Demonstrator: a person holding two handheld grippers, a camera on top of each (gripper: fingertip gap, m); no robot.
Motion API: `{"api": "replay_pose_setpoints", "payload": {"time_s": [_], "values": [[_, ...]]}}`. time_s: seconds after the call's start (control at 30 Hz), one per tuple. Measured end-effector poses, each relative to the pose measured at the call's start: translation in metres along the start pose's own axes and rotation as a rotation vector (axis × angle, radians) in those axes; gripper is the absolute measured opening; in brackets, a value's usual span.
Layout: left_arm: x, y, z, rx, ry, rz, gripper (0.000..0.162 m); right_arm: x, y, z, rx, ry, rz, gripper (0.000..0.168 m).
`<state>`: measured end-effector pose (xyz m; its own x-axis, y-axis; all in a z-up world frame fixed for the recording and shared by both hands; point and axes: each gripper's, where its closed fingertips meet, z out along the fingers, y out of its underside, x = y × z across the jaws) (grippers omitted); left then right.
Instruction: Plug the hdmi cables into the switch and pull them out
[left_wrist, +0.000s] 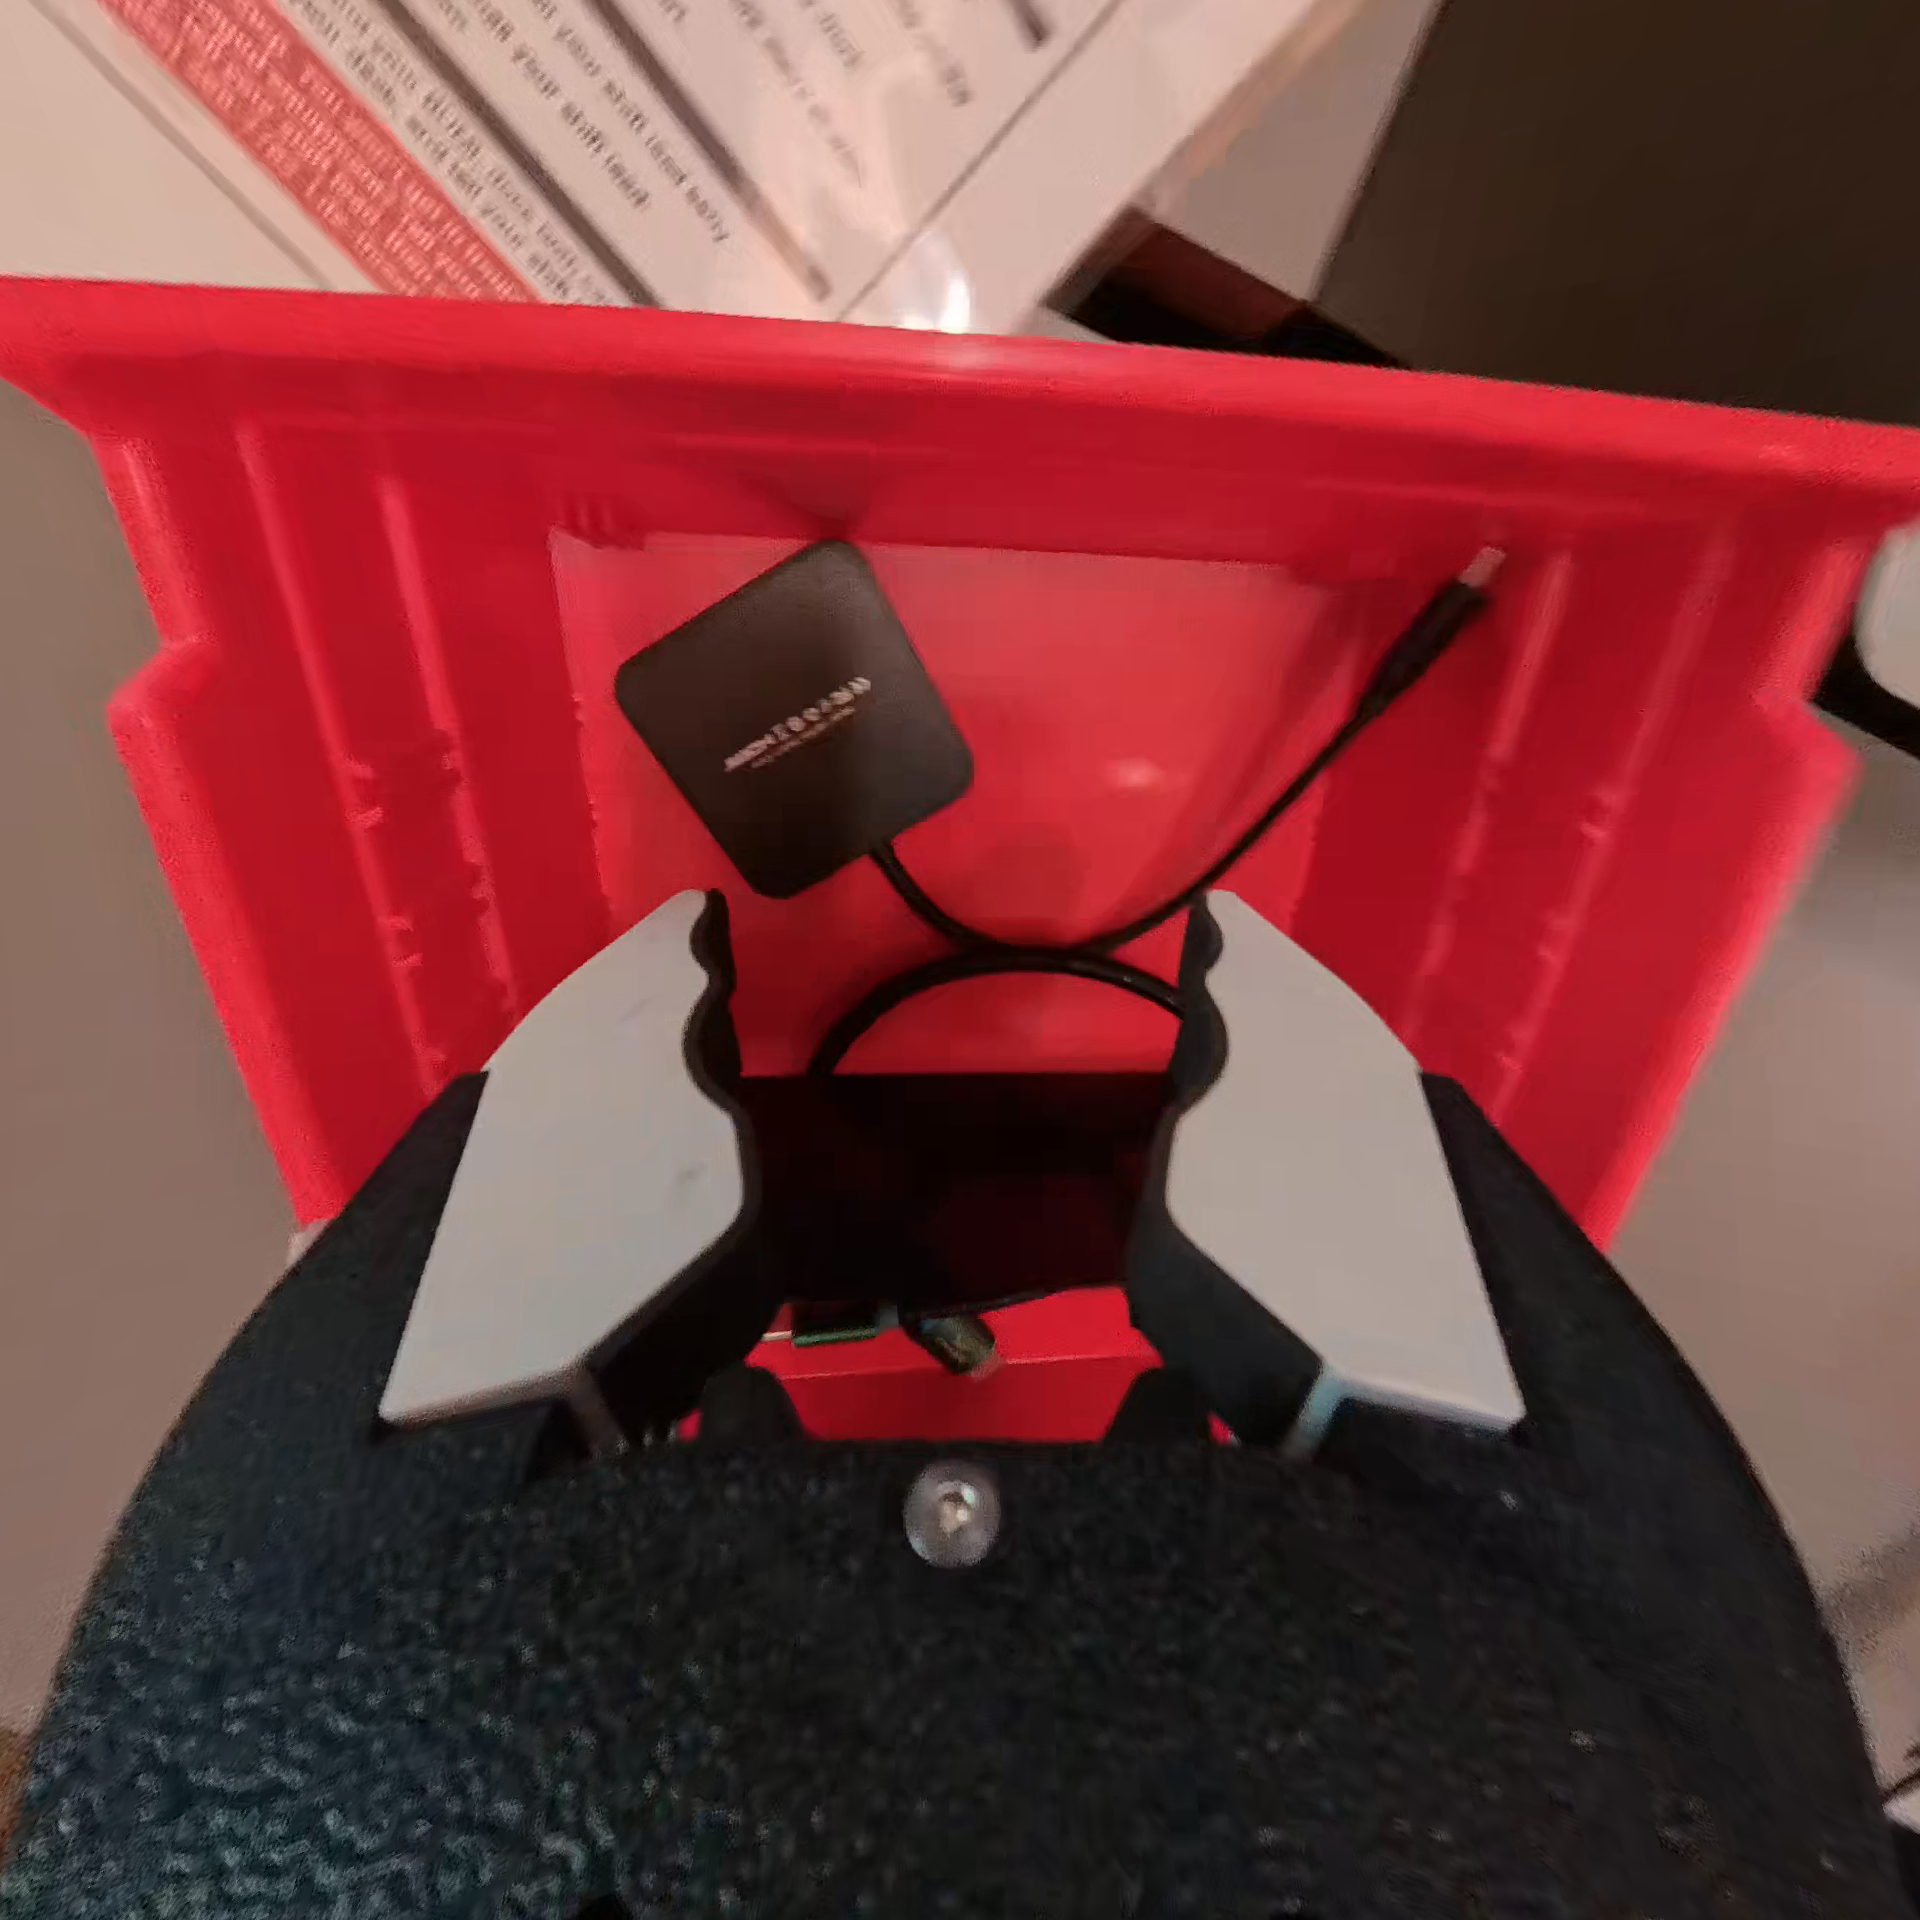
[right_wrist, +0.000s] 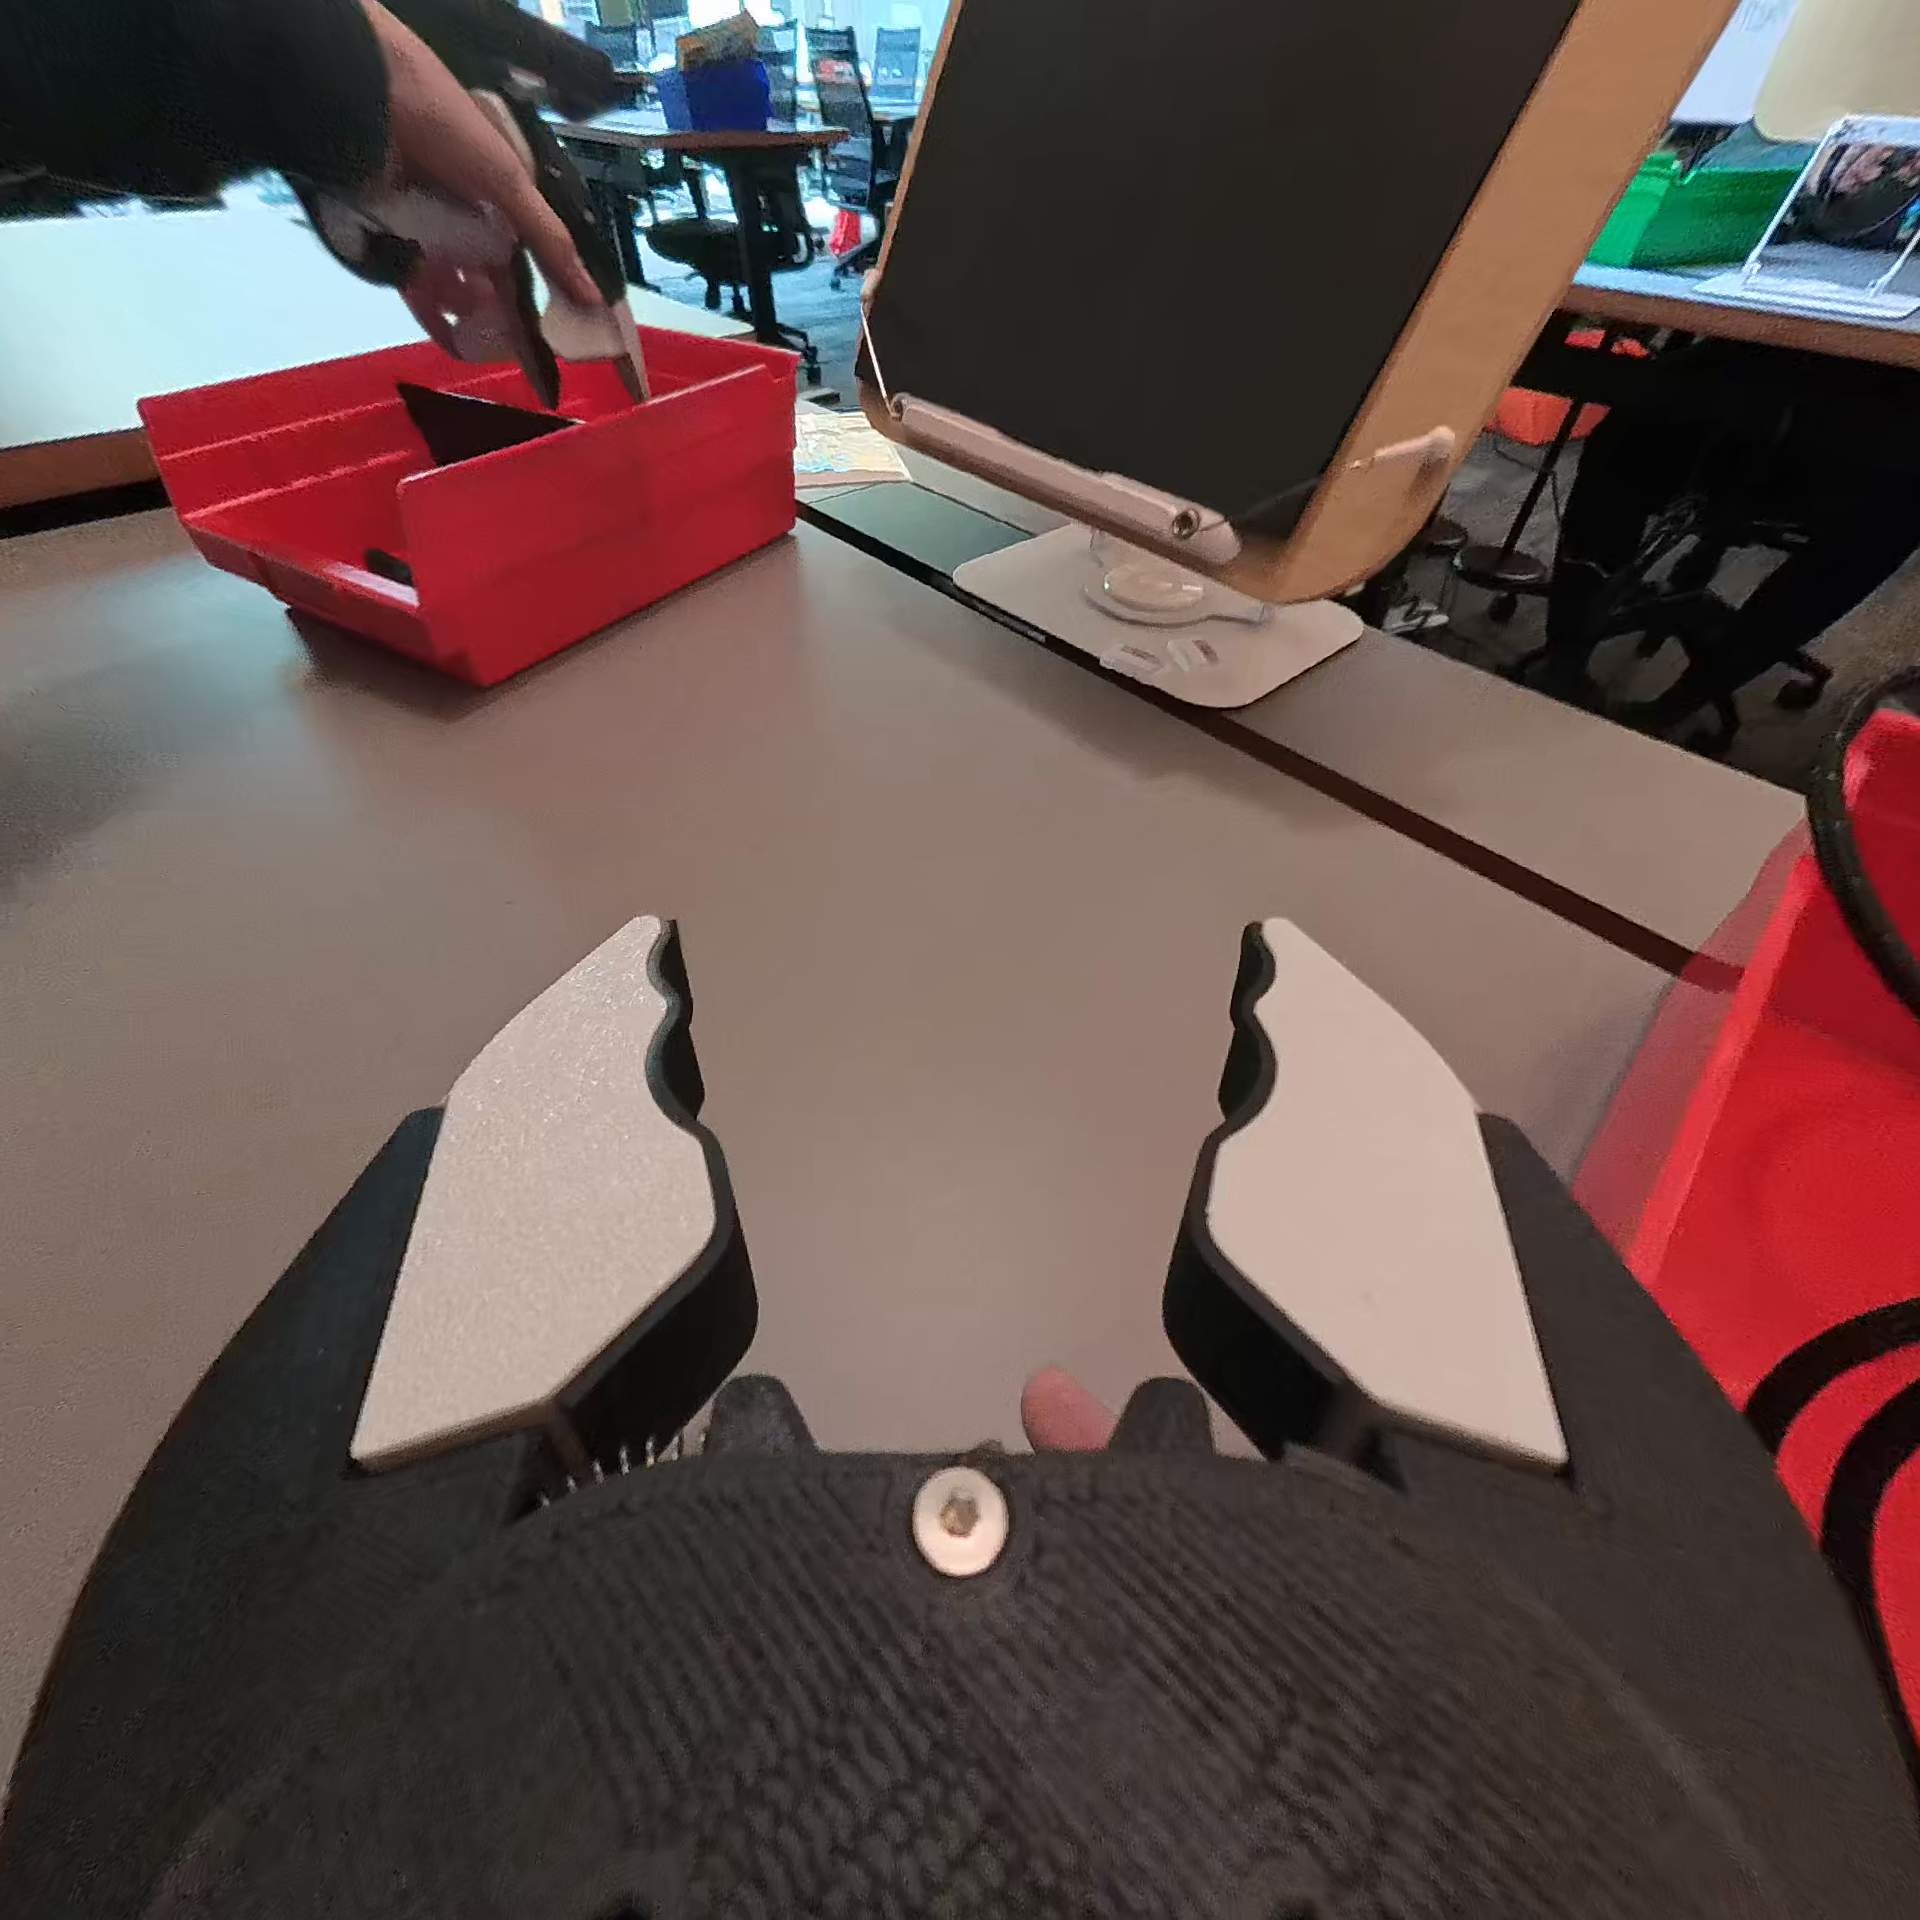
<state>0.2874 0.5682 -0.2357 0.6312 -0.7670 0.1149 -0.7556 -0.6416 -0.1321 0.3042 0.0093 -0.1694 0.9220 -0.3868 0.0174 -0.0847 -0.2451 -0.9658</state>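
One black square switch (left_wrist: 795, 717) lies flat in the red bin (left_wrist: 312, 831), its single thin cable (left_wrist: 1226, 862) looping across the floor to the far wall. The left gripper (left_wrist: 956, 966) points down into the bin, spread wide and empty. The right gripper (right_wrist: 961, 997) hovers level over the grey table (right_wrist: 831, 831), equally wide, holding nothing.

The left wrist view is smeared with motion blur. The red bin (left_wrist: 1039, 457) is cut off at the right frame edge, and its near wall hides behind the left gripper (left_wrist: 956, 935). Small connectors (left_wrist: 894, 1335) at lower centre are too blurred to identify. In the right wrist view, a second red bin (right_wrist: 1787, 1143) is cut by the right edge, and the black piece (right_wrist: 468, 421) in the far bin is half hidden by its wall.
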Motion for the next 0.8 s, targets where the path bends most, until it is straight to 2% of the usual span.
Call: {"api": "replay_pose_setpoints", "payload": {"time_s": [0.27, 0.43, 0.63, 0.67, 0.8], "values": [[-0.021, -0.008, 0.038, -0.051, -0.101, -0.192, 0.082, 0.007, 0.025, -0.020, -0.019, 0.015, 0.043, 0.099], [-0.028, -0.001, 0.060, -0.099, -0.146, -0.227, 0.079, 0.011, 0.026, -0.021, -0.004, 0.023, 0.046, 0.098], [-0.032, -0.007, 0.064, -0.081, -0.140, -0.211, 0.077, 0.007, 0.033, -0.017, -0.019, 0.008, 0.044, 0.098], [-0.033, -0.008, 0.063, -0.075, -0.140, -0.191, 0.071, 0.006, 0.035, -0.016, -0.024, 0.009, 0.038, 0.098], [-0.031, -0.010, 0.061, -0.038, -0.100, -0.115, 0.069, 0.004, 0.033, -0.014, -0.018, 0.016, 0.041, 0.096]]}}
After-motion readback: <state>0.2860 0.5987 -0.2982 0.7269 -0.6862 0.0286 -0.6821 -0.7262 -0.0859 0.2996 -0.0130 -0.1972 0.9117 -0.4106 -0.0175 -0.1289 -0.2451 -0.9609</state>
